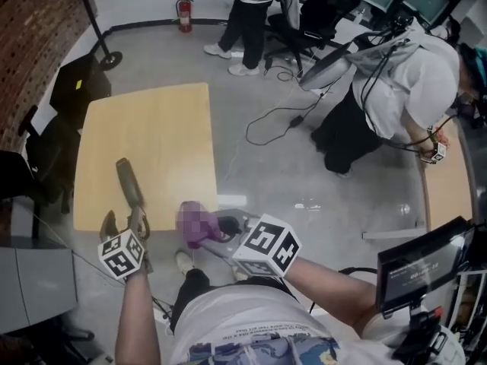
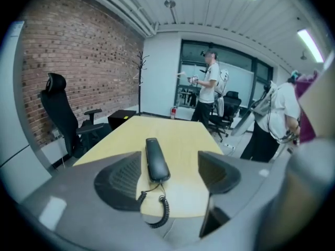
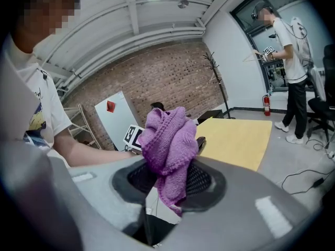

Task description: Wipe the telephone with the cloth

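The left tool (image 2: 170,174) stands with its jaws wide apart, holding nothing, in front of the telephone handset (image 2: 156,160), which lies by the near edge of the tabletop (image 2: 183,132) with its coiled cord (image 2: 159,213) hanging over, while the right tool (image 3: 170,179) is clamped on the purple cloth (image 3: 167,140).

Left gripper (image 2: 170,174): grey moulded body, two dark rounded fingers (image 2: 121,181), ribbed inner pads. Right gripper (image 3: 170,179): same grey shell, dark mesh-textured pads, pale rectangular patches on shell just behind fingers. Behind fingers of each: white cube (image 1: 266,247) printed with black square markers. Further back from fingers: white short-sleeved T-shirt (image 1: 251,329), printed graphic on front; dark trousers (image 1: 190,286); white shoe (image 1: 183,261).
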A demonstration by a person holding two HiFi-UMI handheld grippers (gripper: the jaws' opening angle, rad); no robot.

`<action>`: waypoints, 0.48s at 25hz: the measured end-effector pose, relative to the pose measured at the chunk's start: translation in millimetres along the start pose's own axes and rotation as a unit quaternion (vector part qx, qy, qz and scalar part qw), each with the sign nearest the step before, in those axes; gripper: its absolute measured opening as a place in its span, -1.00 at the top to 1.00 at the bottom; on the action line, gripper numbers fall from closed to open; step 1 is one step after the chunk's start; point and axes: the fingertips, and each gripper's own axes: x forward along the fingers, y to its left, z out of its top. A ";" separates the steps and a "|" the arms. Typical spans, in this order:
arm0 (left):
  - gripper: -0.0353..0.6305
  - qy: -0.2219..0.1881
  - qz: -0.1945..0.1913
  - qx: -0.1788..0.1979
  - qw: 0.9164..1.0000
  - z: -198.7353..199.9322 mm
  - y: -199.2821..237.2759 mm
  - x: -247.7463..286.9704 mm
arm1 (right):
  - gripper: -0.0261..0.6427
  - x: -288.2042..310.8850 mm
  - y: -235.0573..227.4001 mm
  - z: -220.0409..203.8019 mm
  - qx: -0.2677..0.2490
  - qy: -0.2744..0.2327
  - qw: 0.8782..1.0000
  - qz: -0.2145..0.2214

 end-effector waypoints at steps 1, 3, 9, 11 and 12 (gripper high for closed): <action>-0.17 -0.005 -0.001 -0.002 1.000 2.1 -6.6 -12.6 | 0.56 -6.7 4.0 -1.6 0.001 -0.001 1.000 0.008; -0.17 -0.018 -0.007 -0.014 1.000 6.4 -23.9 -40.0 | 0.56 -22.0 13.6 -5.4 -0.003 -0.001 1.000 0.025; -0.15 -0.060 -0.038 -0.021 0.997 8.9 -68.5 -118.5 | 0.56 -47.7 27.4 -32.5 -0.038 0.015 0.998 0.046; -0.14 -0.065 -0.046 -0.017 0.997 2.5 -71.5 -144.0 | 0.56 -50.2 24.2 -40.4 -0.046 0.016 0.998 0.047; -0.14 -0.066 -0.052 -0.013 0.996 1.0 -74.3 -153.6 | 0.56 -54.3 19.4 -41.7 -0.047 0.013 0.998 0.042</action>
